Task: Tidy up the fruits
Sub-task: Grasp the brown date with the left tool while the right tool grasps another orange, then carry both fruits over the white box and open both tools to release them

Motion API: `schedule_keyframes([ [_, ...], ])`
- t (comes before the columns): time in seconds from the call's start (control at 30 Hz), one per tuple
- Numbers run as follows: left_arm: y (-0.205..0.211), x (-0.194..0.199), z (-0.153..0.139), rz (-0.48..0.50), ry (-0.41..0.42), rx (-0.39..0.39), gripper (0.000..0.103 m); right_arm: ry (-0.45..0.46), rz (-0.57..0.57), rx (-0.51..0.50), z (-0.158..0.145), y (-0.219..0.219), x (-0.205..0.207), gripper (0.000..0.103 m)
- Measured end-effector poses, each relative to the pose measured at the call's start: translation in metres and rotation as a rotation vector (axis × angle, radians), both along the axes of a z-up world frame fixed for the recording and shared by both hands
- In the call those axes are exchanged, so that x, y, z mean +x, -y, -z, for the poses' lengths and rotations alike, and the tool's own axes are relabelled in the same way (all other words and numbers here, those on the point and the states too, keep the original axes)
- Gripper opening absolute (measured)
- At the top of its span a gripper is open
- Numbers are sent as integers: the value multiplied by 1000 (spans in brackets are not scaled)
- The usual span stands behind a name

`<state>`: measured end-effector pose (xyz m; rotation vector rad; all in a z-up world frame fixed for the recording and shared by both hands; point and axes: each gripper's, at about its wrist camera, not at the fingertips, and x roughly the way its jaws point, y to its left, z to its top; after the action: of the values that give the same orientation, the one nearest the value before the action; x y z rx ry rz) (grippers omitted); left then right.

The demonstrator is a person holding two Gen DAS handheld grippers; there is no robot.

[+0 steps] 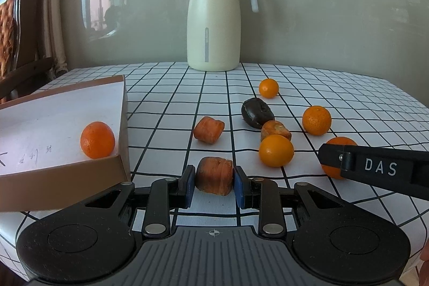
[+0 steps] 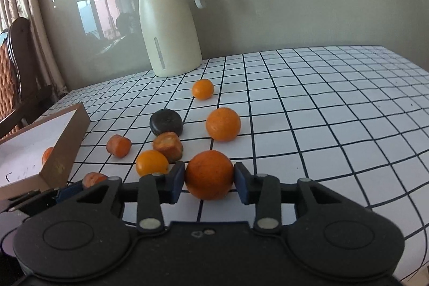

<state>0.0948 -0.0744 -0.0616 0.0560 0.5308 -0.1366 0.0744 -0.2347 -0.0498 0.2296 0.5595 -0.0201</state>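
Left wrist: left tool [image 1: 213, 180] clenched a carrot chunk [image 1: 214, 175] on the table [image 1: 166, 98], just beside the box [image 1: 53, 125]. Right wrist: right tool [image 2: 209, 176] gripped an orange [image 2: 209, 174] resting on the table. Best lift both straight up, clear the box wall, release gently inside.

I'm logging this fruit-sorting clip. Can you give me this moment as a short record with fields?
left gripper: shut on carrot chunk
right gripper: shut on orange
box: one orange inside
loose on table: four oranges, two carrot chunks, dark round piece
background: cream jug
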Motion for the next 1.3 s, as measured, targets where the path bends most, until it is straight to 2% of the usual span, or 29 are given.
schedule_keyframes([
  [0.2, -1, -2, 0, 1, 5, 3, 30, -13, -7, 14, 2, -2, 2, 29],
  [0.43, -7, -3, -3, -10, -7, -31, 29, 2, -15, 13, -3, -2, -6, 29],
  [0.8, -20, -19, -17, 13, 17, -46, 29, 10, -107, -35, -12, -22, -29, 29],
  [1.07, -40, -39, -28, 14, 43, -56, 29, 51, -171, -32, -21, -36, -44, 29],
  [1.3, -79, -52, -43, -22, 85, -66, 29, 95, -221, -15, -32, -53, -46, 29],
])
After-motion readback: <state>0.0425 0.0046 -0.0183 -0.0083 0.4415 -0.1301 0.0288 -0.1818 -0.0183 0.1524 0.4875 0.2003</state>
